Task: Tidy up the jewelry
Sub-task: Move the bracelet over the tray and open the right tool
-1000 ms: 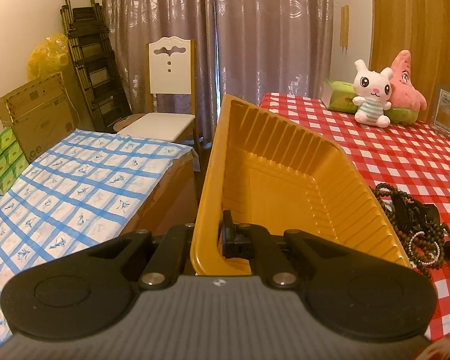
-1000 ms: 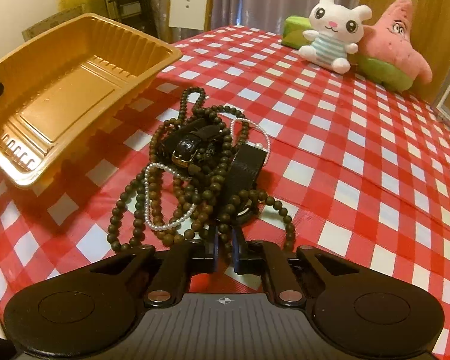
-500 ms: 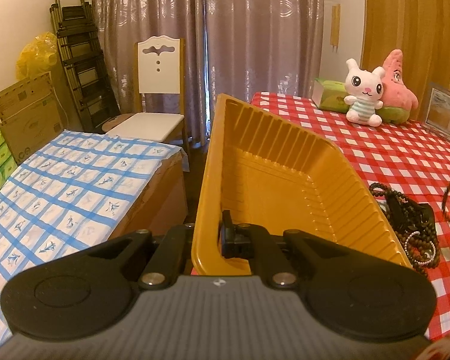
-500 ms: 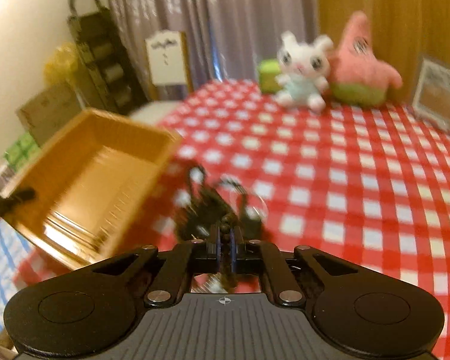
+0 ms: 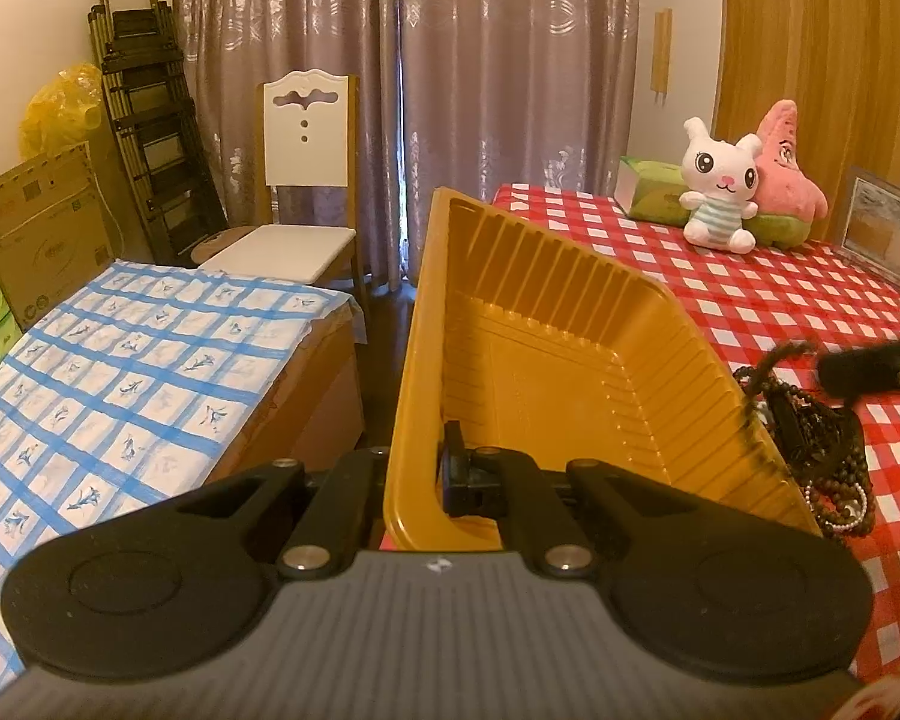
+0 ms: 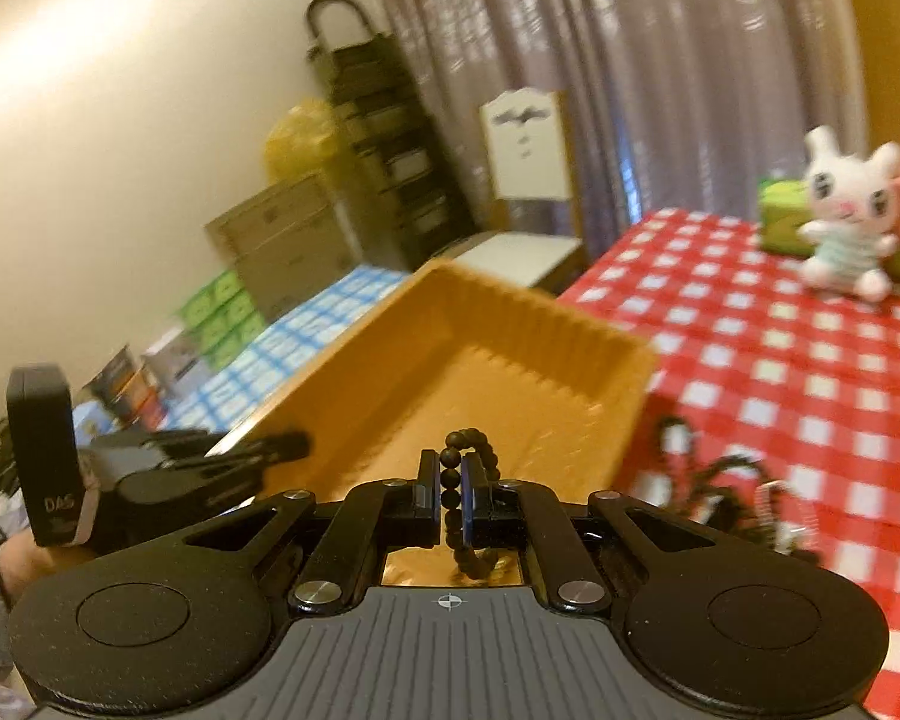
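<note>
Left hand-held gripper (image 5: 432,474): I have it clamped tight on the near wall of the orange plastic tray (image 5: 546,360), tilted off the desk (image 5: 750,294) edge.
Right hand-held gripper (image 6: 450,501): nearly closed, pinching a dark bead bracelet (image 6: 468,468) above the tray.
Remaining jewelry pile (image 5: 822,450): on the desk just beside the tray.
Handling: I judge the bracelet light, limp, prone to swing; the beads may roll between the pads.
Hold: pinch across the strand; the thin tray flexes.
</note>
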